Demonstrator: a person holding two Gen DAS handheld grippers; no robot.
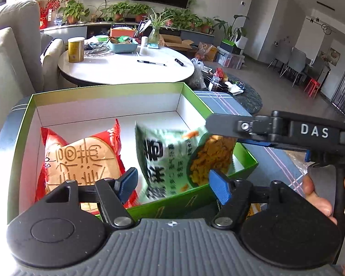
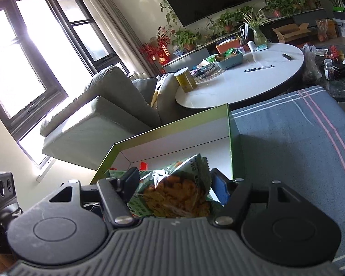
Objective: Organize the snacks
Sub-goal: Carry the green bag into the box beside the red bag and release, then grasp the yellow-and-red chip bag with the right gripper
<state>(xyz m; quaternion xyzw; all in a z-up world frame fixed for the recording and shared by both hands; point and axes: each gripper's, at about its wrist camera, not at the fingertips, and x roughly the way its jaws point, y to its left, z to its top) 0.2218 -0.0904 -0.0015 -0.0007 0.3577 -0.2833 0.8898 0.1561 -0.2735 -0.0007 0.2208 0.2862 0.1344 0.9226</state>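
A green box [image 1: 30,105] with a white inside sits on a blue-grey cloth. A red snack packet [image 1: 80,161] lies flat in its left half. A green snack packet [image 1: 172,158] is tilted in the right half, blurred. My left gripper [image 1: 172,181] is open and empty above the box's near wall. My right gripper [image 1: 218,124] reaches in from the right over the green packet. In the right wrist view the right gripper [image 2: 174,181] has its jaws wide apart with the green packet [image 2: 179,191] between them, over the box [image 2: 172,126].
A round white table [image 1: 126,69] stands beyond the box with a yellow can [image 1: 76,49], a blue basket [image 1: 123,44] and pens. A grey sofa [image 1: 11,46] is at the left. The striped cloth [image 2: 299,138] extends to the box's right.
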